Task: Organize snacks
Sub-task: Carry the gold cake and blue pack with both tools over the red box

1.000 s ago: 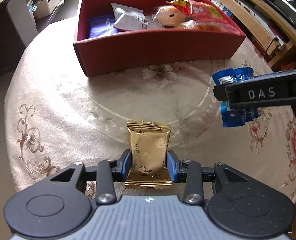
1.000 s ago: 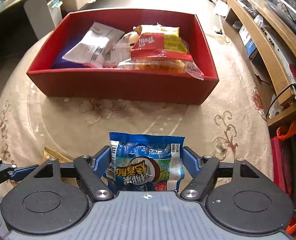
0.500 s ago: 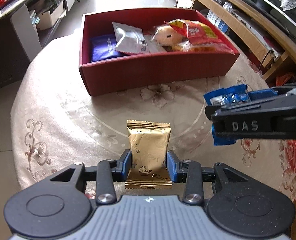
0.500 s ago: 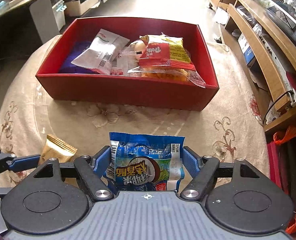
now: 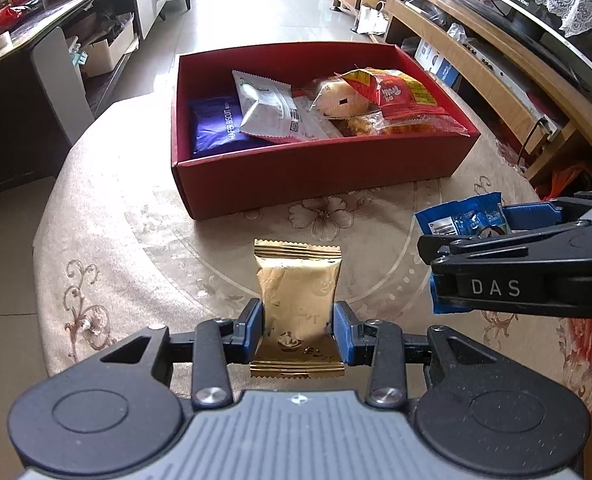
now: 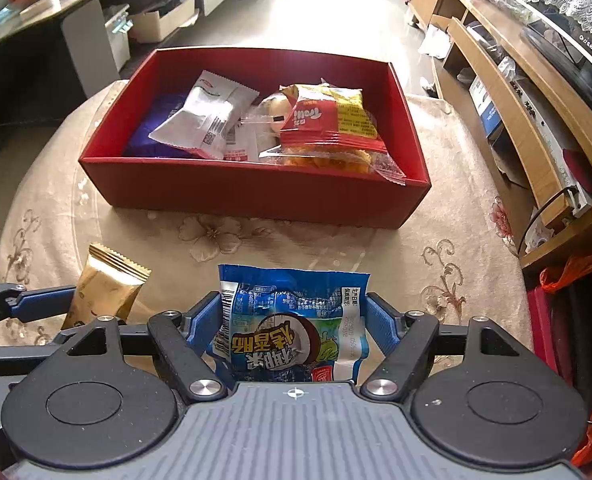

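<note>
Through my left wrist camera, my left gripper (image 5: pixel 298 326) pinches a gold packet (image 5: pixel 298 300) by its sides, held above the table (image 5: pixel 116 216), with the red box (image 5: pixel 316 168) ahead and already crowded. My right gripper (image 5: pixel 496 256) hangs close on the right; I judge the two could collide if both head for the box together. Through my right wrist camera, my right gripper (image 6: pixel 294 320) clamps a blue packet (image 6: pixel 292 320), the gold packet (image 6: pixel 104 288) just beside it. The box's near wall (image 6: pixel 252 192) stands in the way, so I must lift over it; the red-and-yellow bag (image 6: pixel 328 120) and white packet (image 6: pixel 208 116) leave little room, and a slippery wrapper may slide out.
</note>
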### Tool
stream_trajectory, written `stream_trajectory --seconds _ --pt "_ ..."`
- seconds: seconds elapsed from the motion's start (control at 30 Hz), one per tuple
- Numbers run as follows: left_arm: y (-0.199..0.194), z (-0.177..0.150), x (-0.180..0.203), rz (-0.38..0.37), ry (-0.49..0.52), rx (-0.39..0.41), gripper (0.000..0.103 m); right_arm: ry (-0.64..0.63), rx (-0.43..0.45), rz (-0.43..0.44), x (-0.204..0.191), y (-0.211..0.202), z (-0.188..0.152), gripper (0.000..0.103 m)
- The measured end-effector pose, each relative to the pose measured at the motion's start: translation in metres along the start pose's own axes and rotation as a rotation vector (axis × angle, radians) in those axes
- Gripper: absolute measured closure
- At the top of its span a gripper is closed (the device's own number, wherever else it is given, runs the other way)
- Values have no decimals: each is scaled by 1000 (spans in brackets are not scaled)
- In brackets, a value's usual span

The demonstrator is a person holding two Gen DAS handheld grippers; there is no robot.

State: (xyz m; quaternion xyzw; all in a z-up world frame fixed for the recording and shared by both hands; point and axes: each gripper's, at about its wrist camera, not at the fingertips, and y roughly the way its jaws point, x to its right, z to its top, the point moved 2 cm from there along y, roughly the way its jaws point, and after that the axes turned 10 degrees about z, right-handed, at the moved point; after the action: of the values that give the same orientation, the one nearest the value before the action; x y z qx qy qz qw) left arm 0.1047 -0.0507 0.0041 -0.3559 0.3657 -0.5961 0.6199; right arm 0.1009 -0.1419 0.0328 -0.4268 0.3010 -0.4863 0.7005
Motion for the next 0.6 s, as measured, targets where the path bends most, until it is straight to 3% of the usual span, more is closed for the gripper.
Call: stream_trajectory --seconds 0.6 --pt "-14 19 -3 -1 -11 64 68 28 78 6 -1 -20 9 23"
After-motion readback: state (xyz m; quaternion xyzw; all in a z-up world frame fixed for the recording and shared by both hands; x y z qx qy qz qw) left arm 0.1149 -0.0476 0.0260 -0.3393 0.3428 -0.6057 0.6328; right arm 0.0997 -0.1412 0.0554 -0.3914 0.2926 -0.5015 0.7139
